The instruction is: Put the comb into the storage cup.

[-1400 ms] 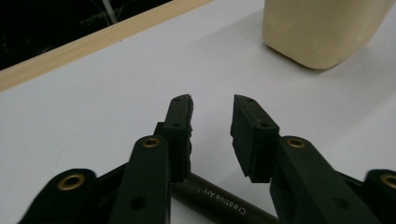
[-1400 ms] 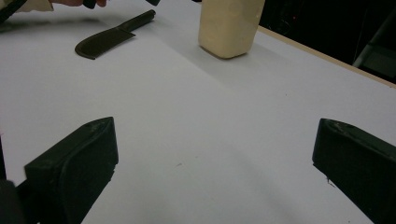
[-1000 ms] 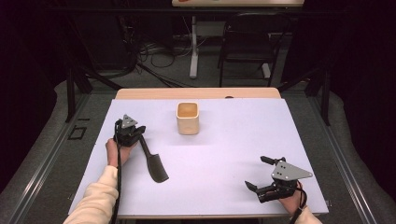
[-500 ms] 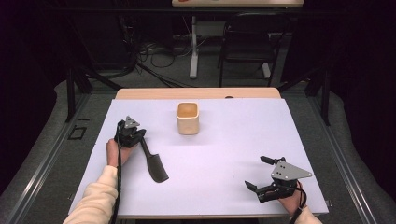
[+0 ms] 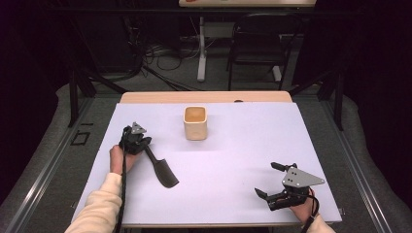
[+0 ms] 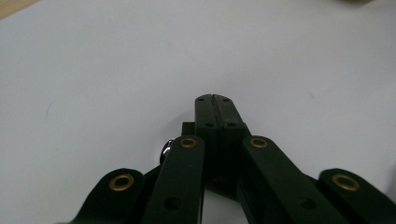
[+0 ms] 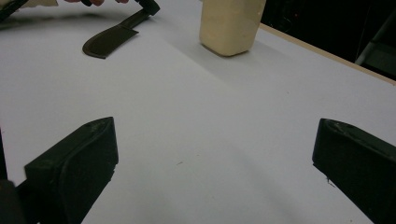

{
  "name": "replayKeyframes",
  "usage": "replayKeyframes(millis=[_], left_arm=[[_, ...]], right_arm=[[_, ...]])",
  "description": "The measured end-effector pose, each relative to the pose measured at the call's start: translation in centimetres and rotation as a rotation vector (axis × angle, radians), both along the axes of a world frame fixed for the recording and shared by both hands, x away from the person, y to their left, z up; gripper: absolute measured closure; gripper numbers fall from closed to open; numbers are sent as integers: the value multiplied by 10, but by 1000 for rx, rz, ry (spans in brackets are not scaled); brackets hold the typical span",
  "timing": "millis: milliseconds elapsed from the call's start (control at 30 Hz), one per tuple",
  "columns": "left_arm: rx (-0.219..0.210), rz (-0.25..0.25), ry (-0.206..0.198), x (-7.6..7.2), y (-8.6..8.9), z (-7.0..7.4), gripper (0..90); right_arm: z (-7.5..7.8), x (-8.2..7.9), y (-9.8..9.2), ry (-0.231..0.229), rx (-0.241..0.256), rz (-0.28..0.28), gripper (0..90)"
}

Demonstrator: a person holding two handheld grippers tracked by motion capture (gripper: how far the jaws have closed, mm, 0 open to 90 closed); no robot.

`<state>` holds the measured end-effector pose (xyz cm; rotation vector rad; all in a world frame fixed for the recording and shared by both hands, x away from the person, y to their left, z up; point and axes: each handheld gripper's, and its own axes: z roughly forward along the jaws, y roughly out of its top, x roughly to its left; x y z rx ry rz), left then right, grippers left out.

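— Left gripper (image 5: 137, 141): how does it stand?
— Jaws pressed flat together in its own view; in the high view it sits at the handle end of a black spatula (image 5: 163, 169), though whether it clamps that handle cannot be told.
— And the spatula's look?
— Matte black, narrow handle widening to a flat, rounded blade, lying on the white table (image 5: 233, 145), blade toward the person.
— Other gripper?
— Right gripper (image 5: 276, 180) rests near the table's front right, jaws spread wide. A beige square cup (image 5: 196, 123) stands upright mid-table.

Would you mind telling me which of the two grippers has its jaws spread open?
The right gripper, near the table's front right corner, jaws wide apart. The left gripper is shut on the black spatula.
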<state>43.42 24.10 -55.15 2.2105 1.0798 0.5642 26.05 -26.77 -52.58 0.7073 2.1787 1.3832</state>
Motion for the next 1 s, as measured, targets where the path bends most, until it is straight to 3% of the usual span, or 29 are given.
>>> replayKeyframes(millis=[1000], left_arm=[[64,-2,31,-23,9,0,896]], right_arm=[[0,1,0,2,-1,-2,0]])
